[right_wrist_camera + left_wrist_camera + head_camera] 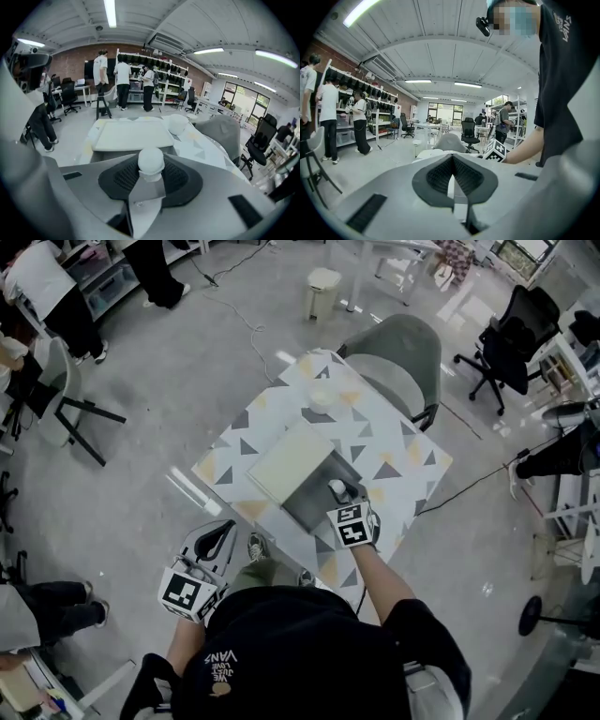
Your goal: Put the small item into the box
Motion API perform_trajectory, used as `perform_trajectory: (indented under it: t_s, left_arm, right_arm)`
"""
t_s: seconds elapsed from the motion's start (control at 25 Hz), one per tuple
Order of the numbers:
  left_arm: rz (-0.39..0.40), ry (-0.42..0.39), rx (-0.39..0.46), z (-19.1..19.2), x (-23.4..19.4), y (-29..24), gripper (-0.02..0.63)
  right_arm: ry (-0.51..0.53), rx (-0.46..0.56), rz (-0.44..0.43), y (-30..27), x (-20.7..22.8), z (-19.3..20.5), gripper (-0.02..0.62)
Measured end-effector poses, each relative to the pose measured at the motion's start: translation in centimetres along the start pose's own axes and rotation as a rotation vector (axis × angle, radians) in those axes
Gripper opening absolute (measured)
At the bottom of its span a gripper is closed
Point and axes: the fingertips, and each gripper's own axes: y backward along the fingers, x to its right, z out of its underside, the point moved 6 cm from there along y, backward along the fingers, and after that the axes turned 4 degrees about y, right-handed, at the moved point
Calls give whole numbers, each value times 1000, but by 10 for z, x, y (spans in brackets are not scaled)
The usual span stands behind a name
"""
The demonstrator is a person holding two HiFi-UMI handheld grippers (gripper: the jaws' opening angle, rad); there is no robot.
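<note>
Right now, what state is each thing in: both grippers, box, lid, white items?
Right gripper: shut on small white round item.
Left gripper: shut, empty.
Grey rectangular box: open.
Cream flat lid: lying flat beside the box.
Second white round item: resting on patterned table.

Table (403, 451) is white with grey and yellow triangles, box (312, 504) dark grey, lid (291, 463) at 10 o'clock cream, small item (336, 487) plain white.

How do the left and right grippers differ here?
The right gripper is shut on a small white item; the left gripper is shut on nothing. The right gripper is over the grey box on the table; the left gripper is off the table, near the person. Both carry marker cubes.
</note>
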Motion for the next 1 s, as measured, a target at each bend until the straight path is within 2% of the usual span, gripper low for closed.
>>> perform_trajectory:
  t_s: [0.24,0.6,0.8,1.0]
  left_arm:
    - [-6,12,-20,4,-19,1,6]
    - [15,20,-51,11,-30,-10,6]
    - [27,16,-69,11,-32,-13,6]
    - [30,11,-79,9,-34,-16,6]
  right_arm:
    - [178,-125,26,-43,6,7,124]
    - [467,-227,55,-82,4,14,126]
    - [545,-252,50,-95,-4,20,127]
    - [513,-238,56,-101,-6,16,133]
